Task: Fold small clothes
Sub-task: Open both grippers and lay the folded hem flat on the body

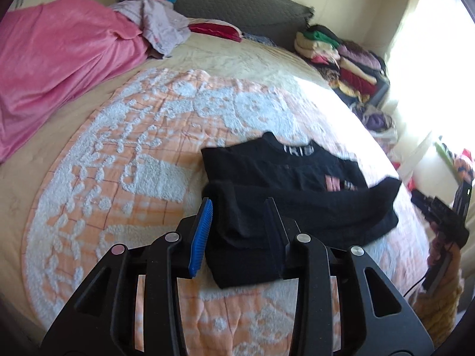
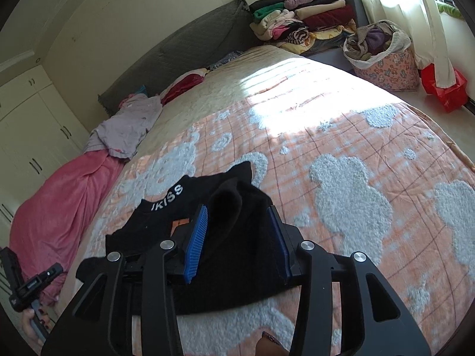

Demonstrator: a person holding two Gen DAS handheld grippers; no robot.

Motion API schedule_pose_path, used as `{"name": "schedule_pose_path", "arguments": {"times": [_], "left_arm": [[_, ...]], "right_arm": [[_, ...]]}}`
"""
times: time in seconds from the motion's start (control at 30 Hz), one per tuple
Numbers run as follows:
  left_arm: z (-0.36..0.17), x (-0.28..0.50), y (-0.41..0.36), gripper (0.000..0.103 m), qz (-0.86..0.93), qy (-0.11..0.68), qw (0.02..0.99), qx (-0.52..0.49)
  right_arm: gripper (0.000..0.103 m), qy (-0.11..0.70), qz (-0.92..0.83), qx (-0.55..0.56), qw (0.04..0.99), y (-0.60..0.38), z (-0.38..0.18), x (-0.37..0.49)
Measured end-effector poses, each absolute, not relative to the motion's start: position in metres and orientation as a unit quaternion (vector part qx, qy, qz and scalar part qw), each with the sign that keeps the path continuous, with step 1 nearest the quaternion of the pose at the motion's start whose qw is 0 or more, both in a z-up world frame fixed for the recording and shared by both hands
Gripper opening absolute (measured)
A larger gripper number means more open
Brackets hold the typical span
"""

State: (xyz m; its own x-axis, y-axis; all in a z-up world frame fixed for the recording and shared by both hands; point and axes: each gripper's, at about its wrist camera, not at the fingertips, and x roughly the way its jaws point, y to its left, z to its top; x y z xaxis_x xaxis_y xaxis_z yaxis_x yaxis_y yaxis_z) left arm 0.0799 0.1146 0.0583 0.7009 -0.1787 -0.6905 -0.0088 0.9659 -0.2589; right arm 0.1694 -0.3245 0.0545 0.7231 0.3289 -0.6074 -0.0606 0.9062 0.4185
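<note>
A small black top (image 1: 282, 172) with white letters at the collar lies on the orange-and-white blanket (image 1: 118, 178), its lower part folded up over the body. My left gripper (image 1: 239, 201) is open over the garment's left folded edge, cloth lying loose between the blue pads (image 1: 202, 231). In the right wrist view, my right gripper (image 2: 237, 207) is open around a raised hump of the black top (image 2: 166, 222). Its pads (image 2: 196, 243) do not press the cloth. The other handheld gripper shows at each view's edge.
A pink blanket (image 1: 59, 68) and a lilac garment (image 1: 160, 23) lie at the bed's left side. Folded clothes (image 2: 302, 20) are stacked by the grey headboard (image 2: 184, 50). A patterned basket (image 2: 383, 56) of clothes and a red bag (image 2: 445, 86) stand beyond the bed's far edge.
</note>
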Motion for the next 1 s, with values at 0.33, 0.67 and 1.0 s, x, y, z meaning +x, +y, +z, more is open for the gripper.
{"name": "schedule_pose_path", "arguments": {"times": [0.33, 0.67, 1.0], "left_arm": [[-0.005, 0.077, 0.050, 0.026, -0.067, 0.437, 0.896, -0.039], [-0.019, 0.114, 0.050, 0.026, -0.033, 0.442, 0.897, -0.006], [-0.002, 0.160, 0.073, 0.026, -0.028, 0.435, 0.898, -0.056]], "right_arm": [[0.038, 0.403, 0.121, 0.060, 0.905, -0.272, 0.017, 0.146], [0.038, 0.425, 0.127, -0.004, 0.896, -0.235, -0.009, 0.189], [0.038, 0.432, 0.128, 0.042, 0.892, -0.226, -0.001, 0.256]]}}
